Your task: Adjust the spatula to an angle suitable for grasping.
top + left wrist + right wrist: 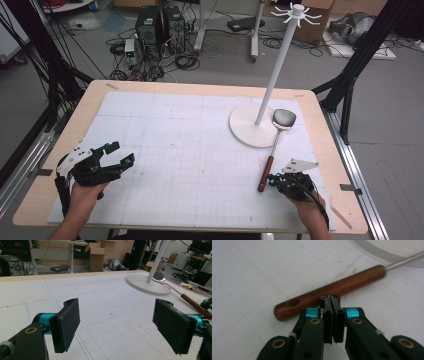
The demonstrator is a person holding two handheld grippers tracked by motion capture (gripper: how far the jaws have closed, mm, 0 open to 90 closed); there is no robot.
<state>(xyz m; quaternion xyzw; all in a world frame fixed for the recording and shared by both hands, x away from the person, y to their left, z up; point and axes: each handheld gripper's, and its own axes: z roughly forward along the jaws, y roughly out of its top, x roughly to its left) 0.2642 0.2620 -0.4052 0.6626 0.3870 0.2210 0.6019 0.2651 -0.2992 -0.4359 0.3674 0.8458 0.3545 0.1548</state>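
A spatula with a metal head and a brown wooden handle lies on the white mat, its head resting on the round base of a white rack stand. My right gripper is shut with nothing between its pads, its tips right beside the handle's near end; whether they touch it I cannot tell. My left gripper sits at the mat's left side, its pads wide open and nothing between them. The spatula lies far off to its right.
The stand's tall pole rises to a hook crown at the back right. The gridded white mat covers a wooden table. Computers, cables and boxes lie on the floor beyond the far edge.
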